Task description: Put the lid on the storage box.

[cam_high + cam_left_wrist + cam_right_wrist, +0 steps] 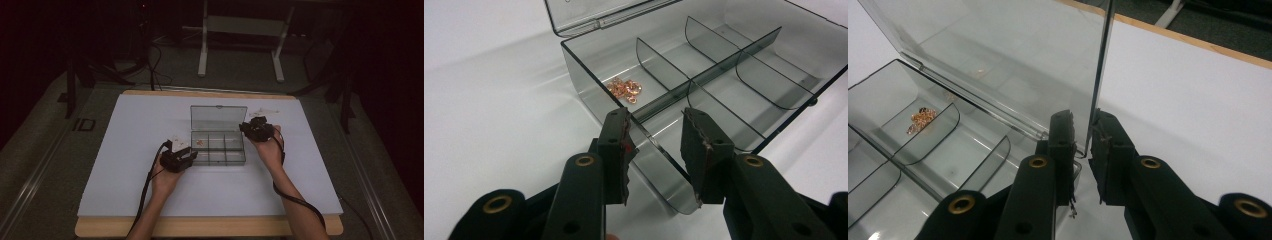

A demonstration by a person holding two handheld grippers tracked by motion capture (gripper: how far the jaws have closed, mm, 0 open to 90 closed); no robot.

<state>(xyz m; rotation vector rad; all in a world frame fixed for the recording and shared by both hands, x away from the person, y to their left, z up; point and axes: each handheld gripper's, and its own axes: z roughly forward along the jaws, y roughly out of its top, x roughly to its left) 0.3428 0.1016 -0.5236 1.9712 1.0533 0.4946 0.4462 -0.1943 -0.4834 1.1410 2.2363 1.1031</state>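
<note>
The left gripper (656, 150) straddles the near corner of the smoky clear-plastic compartment box (218, 148): its jaws stand partly open, one outside the wall and one inside, and the pads look just clear of the plastic, so it seems to steady the corner without truly clamping it. The right gripper (1083, 150) has its jaws drawn close about the side edge of the box's raised hinged lid (998, 65), one jaw on each face; the thin edge runs up between them, and whether the pads actually press on it I cannot tell. The box sits near the middle of the white table mat (130, 190), lid upright at its far side, with a small heap of copper-coloured rings (625, 90) in one far corner cell. By its look the box is light, stiff and slick, so it would likely skid on the mat if pushed without a hand holding it down. The lid is thin and probably brittle at the hinge; taking it by the edge near a corner and swinging it gently seems wisest, while the walls offer the firmest hold on the base.
</note>
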